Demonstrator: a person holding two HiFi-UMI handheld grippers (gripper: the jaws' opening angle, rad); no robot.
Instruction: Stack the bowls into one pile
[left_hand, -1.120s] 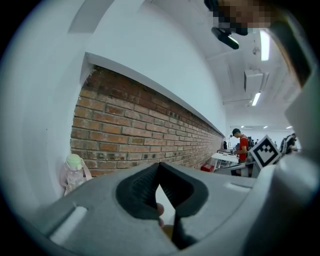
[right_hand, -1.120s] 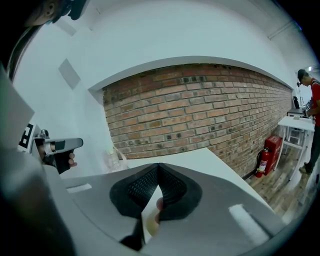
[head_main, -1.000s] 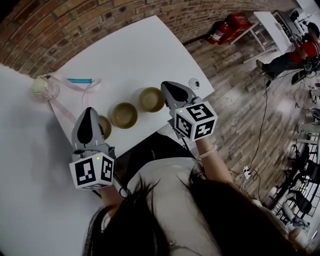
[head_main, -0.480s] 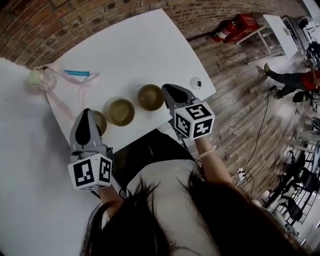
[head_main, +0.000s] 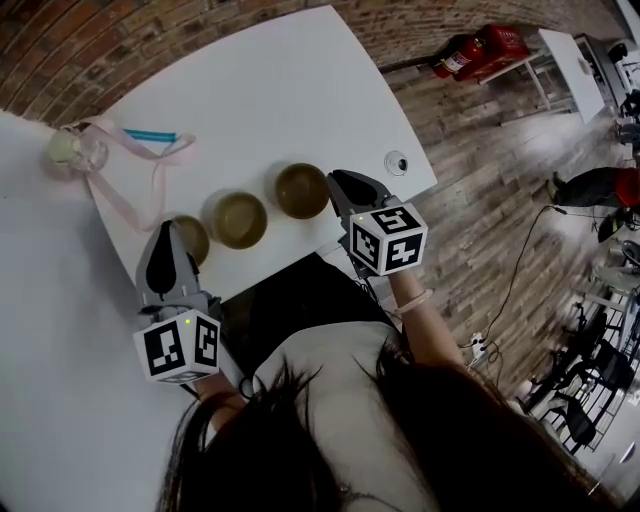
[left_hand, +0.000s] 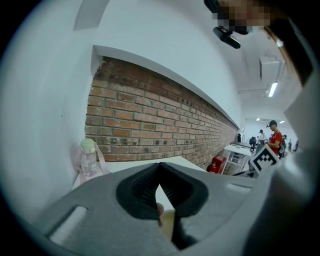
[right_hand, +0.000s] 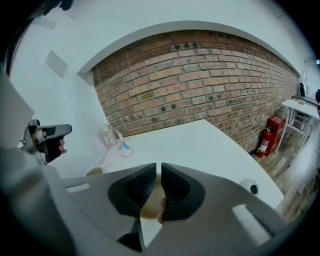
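I log three bowls (head_main: 241, 219) still unstacked in a row at the surface's (head_main: 280, 90) near edge, left gripper (head_main: 164, 232) drawn back off that row, right gripper (head_main: 336, 180) beside it, both with fingers pinched together and empty.

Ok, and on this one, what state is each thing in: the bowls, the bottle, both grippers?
left bowl: upright, empty, not stacked, edge hidden behind the left gripper.
middle bowl: upright, empty, standing alone.
right bowl: upright, empty, standing alone.
bottle: upright, cap on.
left gripper: jaws shut, holding nothing.
right gripper: jaws shut, holding nothing.
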